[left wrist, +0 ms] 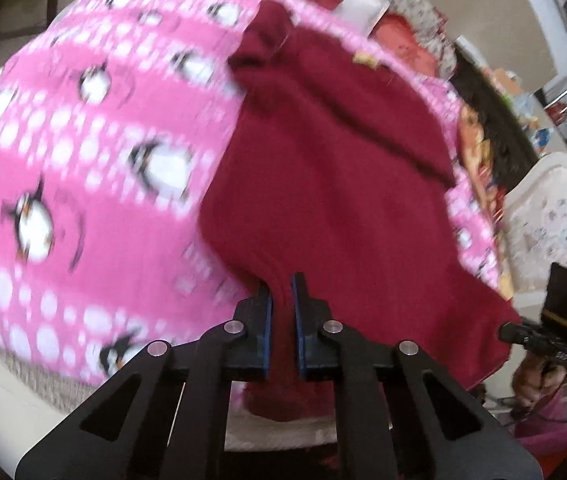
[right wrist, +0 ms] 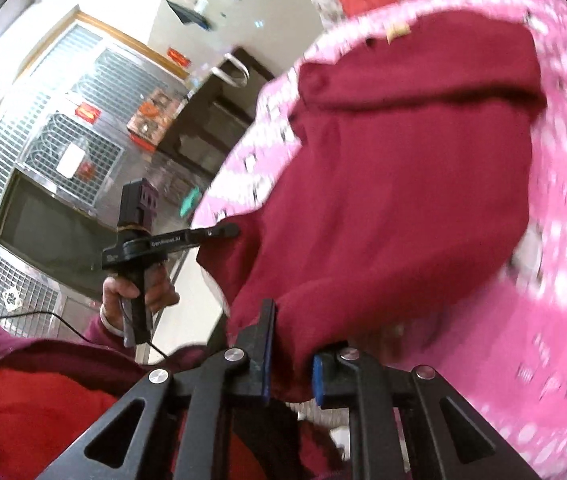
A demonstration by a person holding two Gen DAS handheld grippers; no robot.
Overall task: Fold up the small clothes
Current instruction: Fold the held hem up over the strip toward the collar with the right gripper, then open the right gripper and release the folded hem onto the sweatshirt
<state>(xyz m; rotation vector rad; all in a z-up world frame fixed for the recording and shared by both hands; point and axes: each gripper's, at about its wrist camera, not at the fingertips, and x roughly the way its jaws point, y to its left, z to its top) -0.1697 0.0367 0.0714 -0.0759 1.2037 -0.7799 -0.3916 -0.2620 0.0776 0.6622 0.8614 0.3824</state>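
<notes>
The maroon garment (left wrist: 323,184) lies on a pink penguin blanket (left wrist: 95,152), its near edge raised off it. The left gripper (left wrist: 282,300) has its jaws pinched on a gathered fold at one corner. The right gripper (right wrist: 291,344) grips the other corner, cloth bunched between its blue pads (right wrist: 317,376). In the right wrist view, a hand (right wrist: 139,292) holds the left tool's handle, just beside the garment's edge. Both views are blurred. A metal grille (right wrist: 63,128) stands behind.
</notes>
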